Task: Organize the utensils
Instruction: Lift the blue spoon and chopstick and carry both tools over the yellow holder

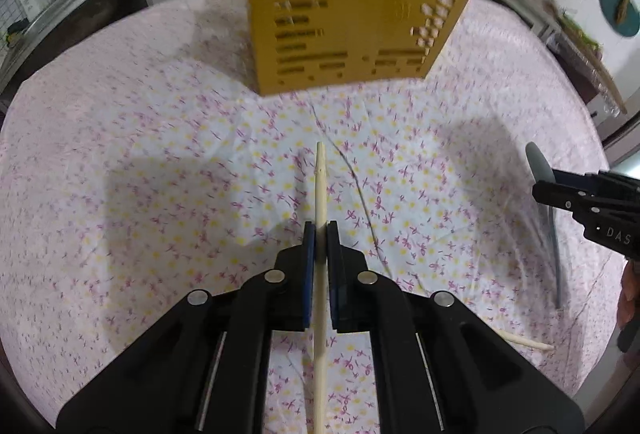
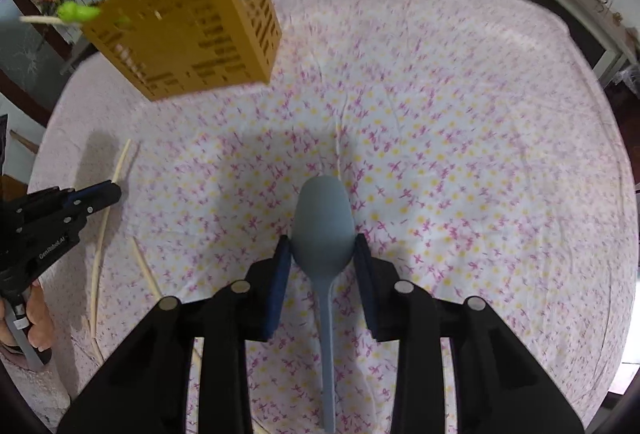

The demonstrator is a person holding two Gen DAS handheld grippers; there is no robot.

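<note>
My left tool (image 1: 320, 230) pinches a light, stiff chopstick (image 1: 320, 189) mid-shaft; right tool (image 2: 322, 248) brackets the smooth spoon (image 2: 323, 218) bowl—slip-prone—yellow holder (image 2: 188, 13) at eleven o'clock.

The right gripper (image 2: 322, 254) is closed on a blue-grey spoon (image 2: 323, 222) at the bowl's wider end, with the bowl pointing forward and the handle running back beneath it. Ahead and to the left, a yellow slotted utensil holder (image 2: 192, 29) stands on the floral tablecloth (image 2: 460, 153), with sticks and a green piece poking out. Far to the left is the left gripper (image 2: 112, 191), gripping a chopstick (image 2: 100, 234). Another chopstick (image 2: 146, 270) lies on the cloth between the two grippers.
</note>
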